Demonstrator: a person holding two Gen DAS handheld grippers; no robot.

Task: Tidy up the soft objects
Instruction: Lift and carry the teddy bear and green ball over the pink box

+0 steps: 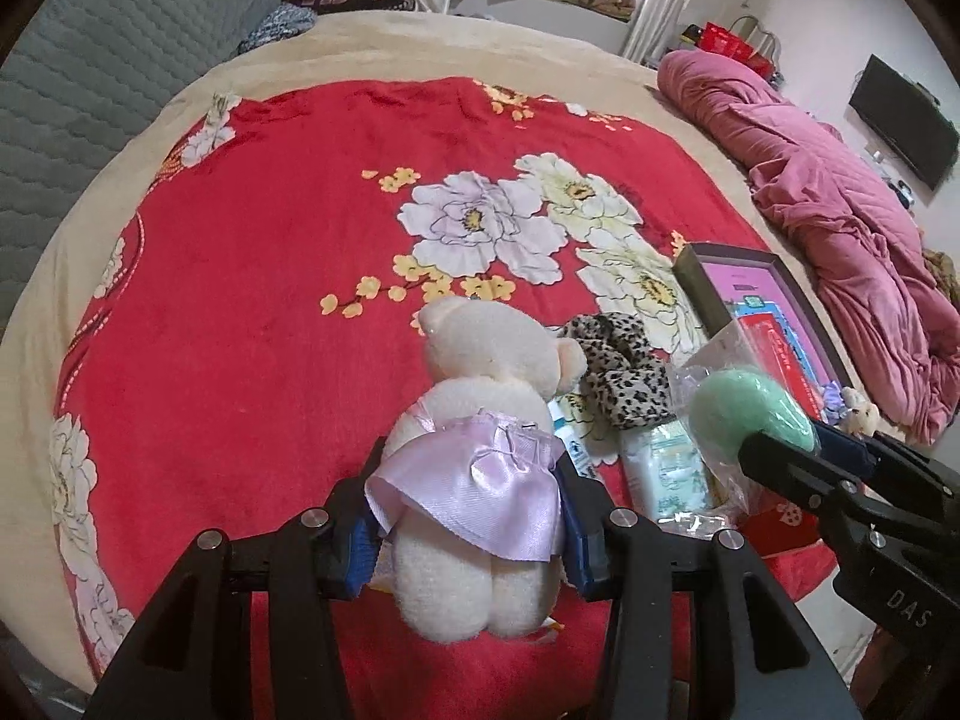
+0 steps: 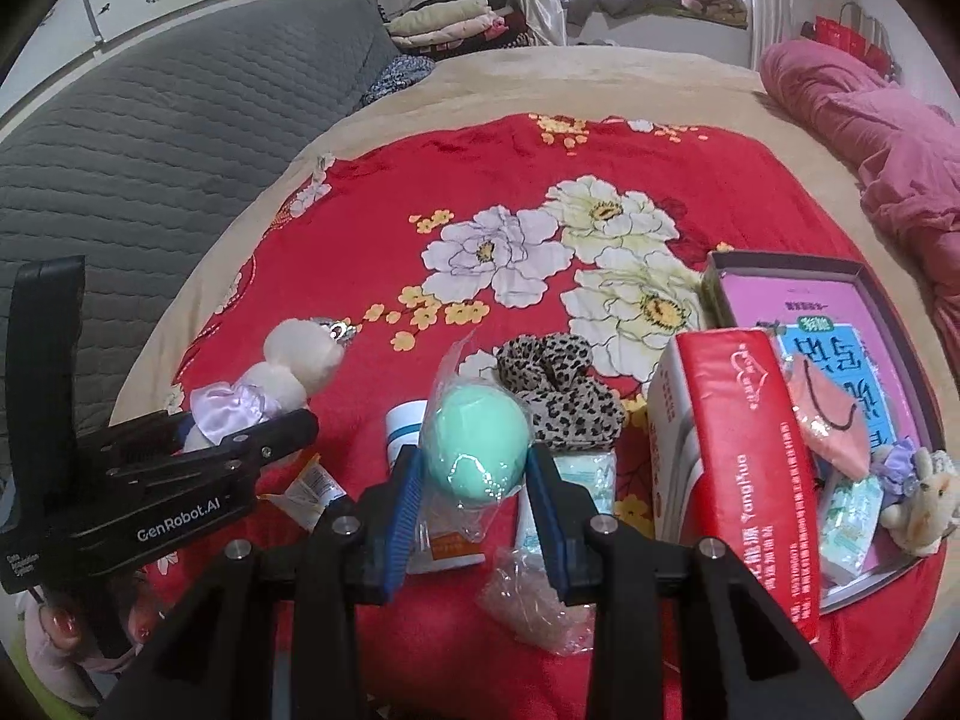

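Bear between left gripper fingers

Bed: covered by a tan sheet, with a red flowered blanket spread over it.
Landmark: leopard-print scrunchie, lying on the blanket.
Right of scrunchie: open box on the blanket, red tissue pack leaning at its near side.
Just before scrunchie: white tube and pale tissue packet.
Far right of scrunchie: pink quilt, bunched along the bed's edge.
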